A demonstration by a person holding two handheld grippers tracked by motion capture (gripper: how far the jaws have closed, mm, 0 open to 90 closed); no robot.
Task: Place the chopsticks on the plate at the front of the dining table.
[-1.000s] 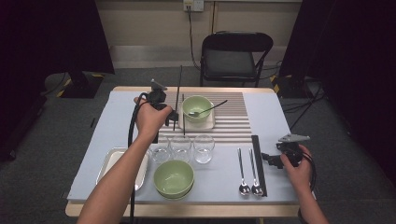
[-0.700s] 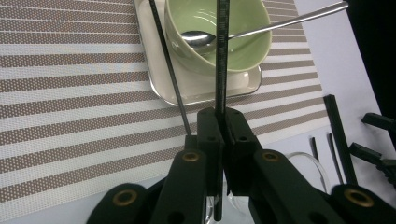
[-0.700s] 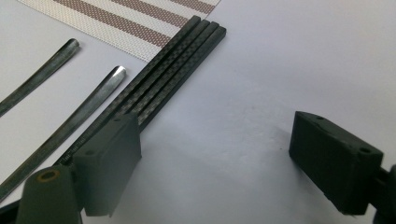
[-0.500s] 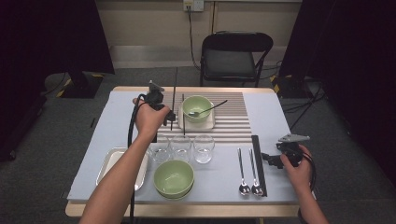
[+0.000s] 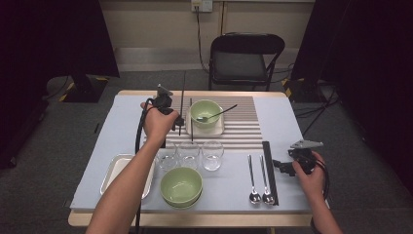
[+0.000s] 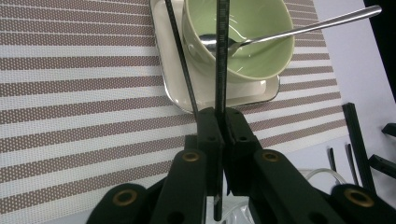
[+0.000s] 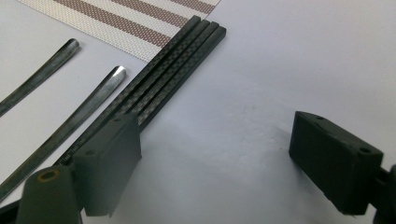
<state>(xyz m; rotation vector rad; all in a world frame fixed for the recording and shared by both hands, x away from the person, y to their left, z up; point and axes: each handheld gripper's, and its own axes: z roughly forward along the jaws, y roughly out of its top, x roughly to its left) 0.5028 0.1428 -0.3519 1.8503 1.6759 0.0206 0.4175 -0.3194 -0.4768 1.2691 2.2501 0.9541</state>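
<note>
My left gripper (image 5: pixel 178 121) (image 6: pixel 223 114) is shut on a black chopstick (image 5: pixel 182 97) (image 6: pixel 219 60) and holds it above the striped placemat (image 5: pixel 243 131), just left of a green bowl (image 5: pixel 204 111) (image 6: pixel 261 56). The bowl sits on a cream tray (image 6: pixel 173 88) with a spoon (image 5: pixel 219 114) (image 6: pixel 303 29) in it. A second chopstick (image 5: pixel 191 122) (image 6: pixel 181 60) lies beside that tray. My right gripper (image 5: pixel 283 165) (image 7: pixel 219 154) hovers open over the white table, with a bundle of black chopsticks (image 5: pixel 269 170) (image 7: pixel 177 70) by its left jaw.
Three glasses (image 5: pixel 188 153) stand in a row in front of the placemat. A stack of green bowls (image 5: pixel 181 185) and a metal tray (image 5: pixel 114 173) lie near the front edge. Two spoons (image 5: pixel 258 178) (image 7: pixel 88 107) lie left of the chopstick bundle. A folding chair (image 5: pixel 243 58) stands behind the table.
The left gripper has shifted the held chopstick slightly left, away from the one lying by the tray. The right gripper has stayed put.
</note>
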